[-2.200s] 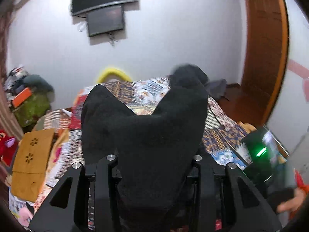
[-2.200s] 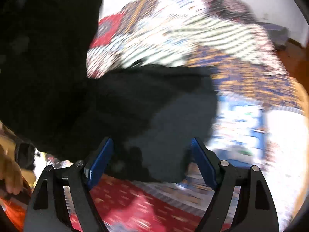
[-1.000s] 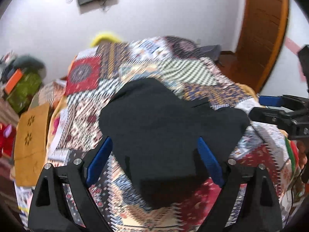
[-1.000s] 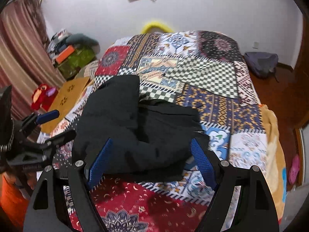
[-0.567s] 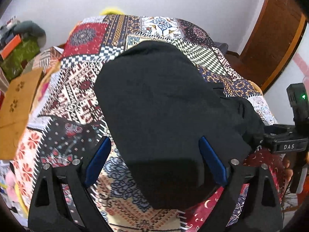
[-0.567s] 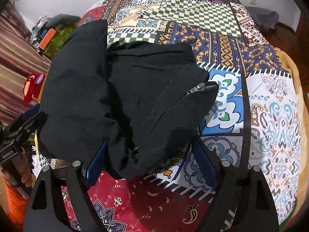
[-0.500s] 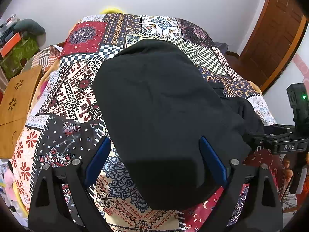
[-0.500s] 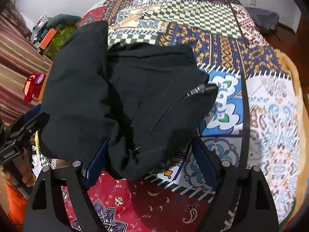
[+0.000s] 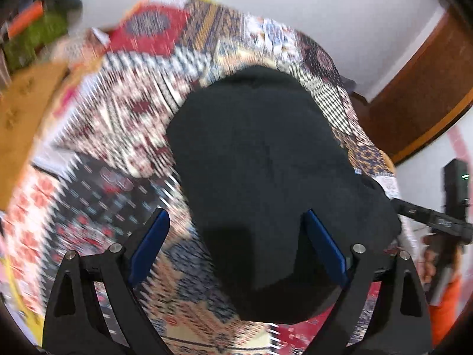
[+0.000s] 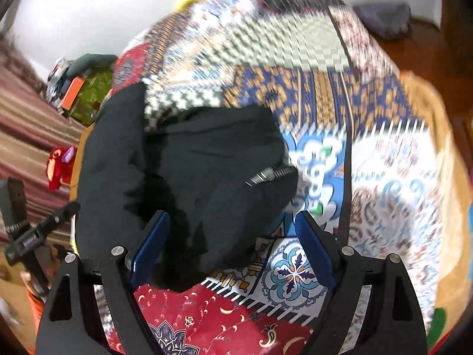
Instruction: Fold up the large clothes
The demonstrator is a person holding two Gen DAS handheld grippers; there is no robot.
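A black zip-up jacket (image 9: pixel 260 153) lies bunched on the patchwork quilt (image 9: pixel 124 118) of a bed. My left gripper (image 9: pixel 235 219) hovers over its near edge, open, its blue pads wide apart and off the cloth. In the right wrist view the jacket (image 10: pixel 207 165) shows its zipper (image 10: pixel 269 174) on the right-hand flap. My right gripper (image 10: pixel 230 217) stands over the jacket's lower corner; its jaws are opening, with cloth below the gap and no pad pressing on it. Each gripper shows in the other's view, at the jacket's opposite side. Both views are motion-blurred.
The quilt (image 10: pixel 310 44) stretches away beyond the jacket. A wooden door (image 9: pixel 419 97) stands at the right. A brown board (image 9: pixel 20 118), a pile of things (image 10: pixel 85 85) and a red toy (image 10: pixel 57 165) sit left of the bed. A grey bag (image 10: pixel 381 20) lies on the floor.
The jacket, earlier held up in my left gripper, now lies on the bed. Both grippers have sunk toward it and rolled, so it fills more of each view.
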